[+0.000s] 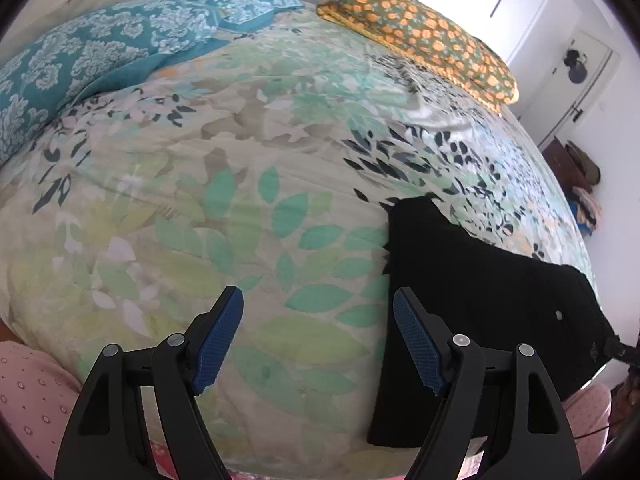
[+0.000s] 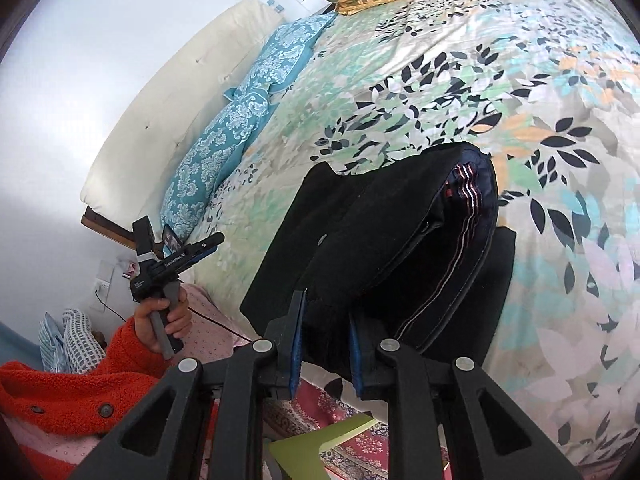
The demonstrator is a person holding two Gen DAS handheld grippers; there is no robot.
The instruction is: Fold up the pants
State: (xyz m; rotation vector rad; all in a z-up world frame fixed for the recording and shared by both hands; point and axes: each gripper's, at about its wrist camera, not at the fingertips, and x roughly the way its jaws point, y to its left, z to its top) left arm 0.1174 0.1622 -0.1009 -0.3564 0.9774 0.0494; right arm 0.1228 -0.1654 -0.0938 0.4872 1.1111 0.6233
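Black pants (image 2: 384, 256) lie folded on a leaf-patterned bedspread (image 2: 520, 128) near the bed's front edge. My right gripper (image 2: 326, 332) is shut on a lifted fold of the pants near the waistband, whose striped inner lining (image 2: 468, 200) shows. In the left wrist view the pants (image 1: 480, 304) lie at the lower right. My left gripper (image 1: 318, 312) is open and empty, held above the bedspread (image 1: 240, 200) just left of the pants. It also shows in the right wrist view (image 2: 208, 244), held in a hand to the left of the pants.
Teal patterned pillows (image 1: 100, 52) and an orange-flowered pillow (image 1: 432, 32) lie at the head of the bed. A white headboard (image 2: 168, 112) stands behind. A green stool (image 2: 320, 440) stands by the bed's front edge. A door (image 1: 580, 76) is at the far right.
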